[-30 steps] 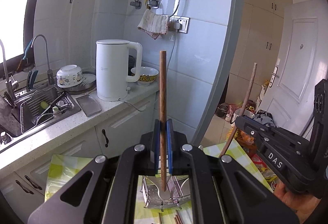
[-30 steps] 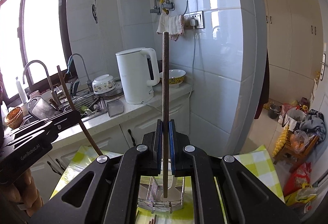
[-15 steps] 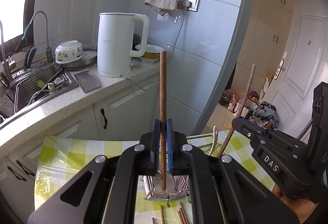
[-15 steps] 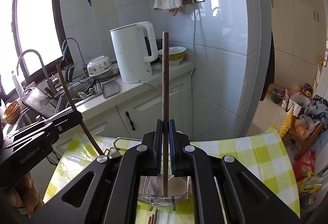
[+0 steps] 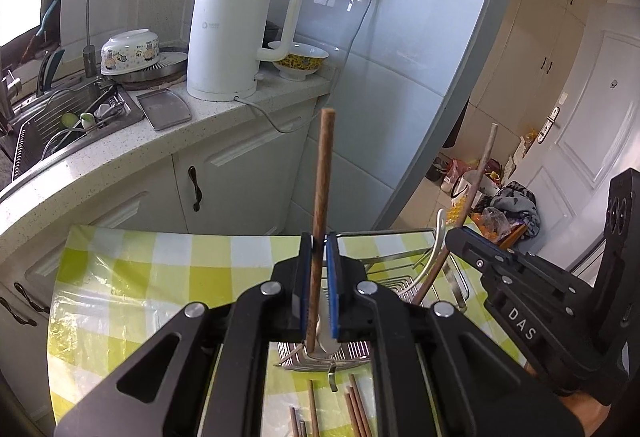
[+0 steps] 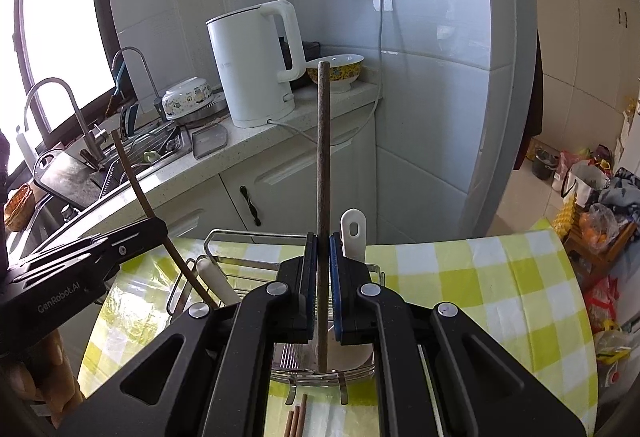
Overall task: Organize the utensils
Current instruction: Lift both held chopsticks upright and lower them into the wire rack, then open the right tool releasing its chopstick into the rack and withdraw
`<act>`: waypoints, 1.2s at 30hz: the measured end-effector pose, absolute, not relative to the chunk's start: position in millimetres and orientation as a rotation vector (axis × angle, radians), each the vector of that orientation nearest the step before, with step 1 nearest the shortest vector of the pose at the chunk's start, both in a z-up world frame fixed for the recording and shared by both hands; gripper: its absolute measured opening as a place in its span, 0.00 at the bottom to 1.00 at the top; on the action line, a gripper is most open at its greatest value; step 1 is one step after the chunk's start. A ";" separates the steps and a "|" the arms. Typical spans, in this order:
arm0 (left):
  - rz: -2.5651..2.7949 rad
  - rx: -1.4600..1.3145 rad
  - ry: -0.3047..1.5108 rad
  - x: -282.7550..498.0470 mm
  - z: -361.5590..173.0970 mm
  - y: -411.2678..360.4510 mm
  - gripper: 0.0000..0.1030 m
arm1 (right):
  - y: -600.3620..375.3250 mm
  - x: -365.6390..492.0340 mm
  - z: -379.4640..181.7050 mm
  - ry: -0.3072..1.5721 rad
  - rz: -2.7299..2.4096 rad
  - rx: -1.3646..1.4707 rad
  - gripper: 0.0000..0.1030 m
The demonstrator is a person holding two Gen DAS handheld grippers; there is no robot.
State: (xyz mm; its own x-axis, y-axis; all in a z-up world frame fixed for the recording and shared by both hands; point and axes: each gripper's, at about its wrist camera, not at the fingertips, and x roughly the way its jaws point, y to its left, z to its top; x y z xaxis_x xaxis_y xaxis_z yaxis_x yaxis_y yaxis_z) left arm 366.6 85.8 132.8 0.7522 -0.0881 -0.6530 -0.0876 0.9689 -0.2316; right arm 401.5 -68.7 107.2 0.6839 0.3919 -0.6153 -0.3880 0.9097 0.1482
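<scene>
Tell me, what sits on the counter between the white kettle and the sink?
A flat grey metal tray lies on the counter between the kettle and the sink; behind it, an upturned patterned bowl rests on a round rack. The left wrist view shows it best.

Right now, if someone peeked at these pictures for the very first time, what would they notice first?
Probably the two sticks poking straight up: the left gripper pinches a brown chopstick, and the right gripper pinches a greyer chopstick, both above a wire rack on the yellow checked tablecloth. Behind them, a big white kettle stands on the kitchen counter.
</scene>
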 end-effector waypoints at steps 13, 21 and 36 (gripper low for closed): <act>0.065 -0.237 0.650 345.0 145.7 90.9 0.34 | -90.0 393.0 120.4 0.623 0.381 0.023 0.25; 0.121 -0.271 0.611 285.2 141.1 107.5 0.48 | -134.8 348.7 110.4 0.569 0.317 0.039 0.59; 0.128 -0.285 0.765 164.7 27.7 108.6 0.52 | -171.6 237.4 -9.7 0.775 0.289 0.001 0.64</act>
State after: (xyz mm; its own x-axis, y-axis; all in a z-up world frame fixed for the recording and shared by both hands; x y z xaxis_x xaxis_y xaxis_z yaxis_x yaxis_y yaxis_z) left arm 164.7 108.6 27.7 0.7161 0.0113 -0.6979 -0.2169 0.9540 -0.2071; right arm 237.4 -171.6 -9.7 0.6771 0.2571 -0.6895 -0.2564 0.9607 0.1065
